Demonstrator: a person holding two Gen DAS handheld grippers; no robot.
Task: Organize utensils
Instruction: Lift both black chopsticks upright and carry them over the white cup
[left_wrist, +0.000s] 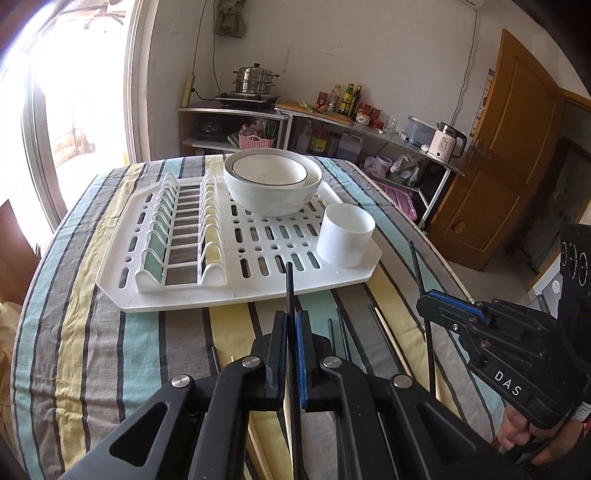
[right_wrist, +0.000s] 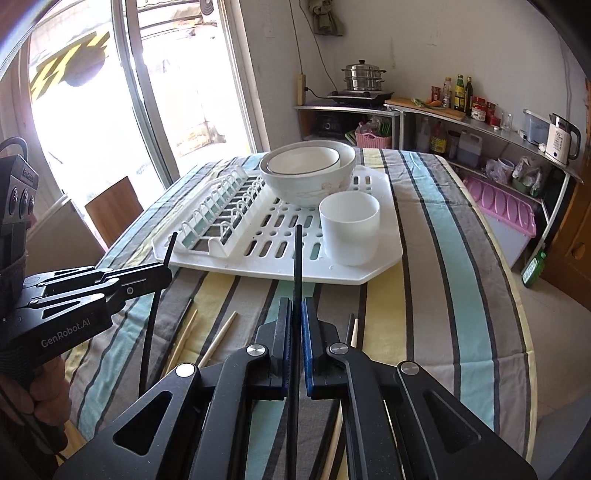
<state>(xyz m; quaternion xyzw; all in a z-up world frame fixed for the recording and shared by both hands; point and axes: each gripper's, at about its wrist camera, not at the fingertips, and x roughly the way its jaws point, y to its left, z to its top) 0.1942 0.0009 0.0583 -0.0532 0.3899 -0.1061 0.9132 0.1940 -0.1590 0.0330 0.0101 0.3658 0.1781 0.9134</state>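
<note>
Black chopsticks (left_wrist: 289, 291) (right_wrist: 297, 258), one upright between each tool's pads.

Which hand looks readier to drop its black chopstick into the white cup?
Probably the right. Both grippers, left and right, are shut on a black chopstick, but in the right wrist view the cup sits nearly straight ahead, just right of its chopstick.

Two bowls (left_wrist: 271, 184), one cup (left_wrist: 345, 234)
</note>
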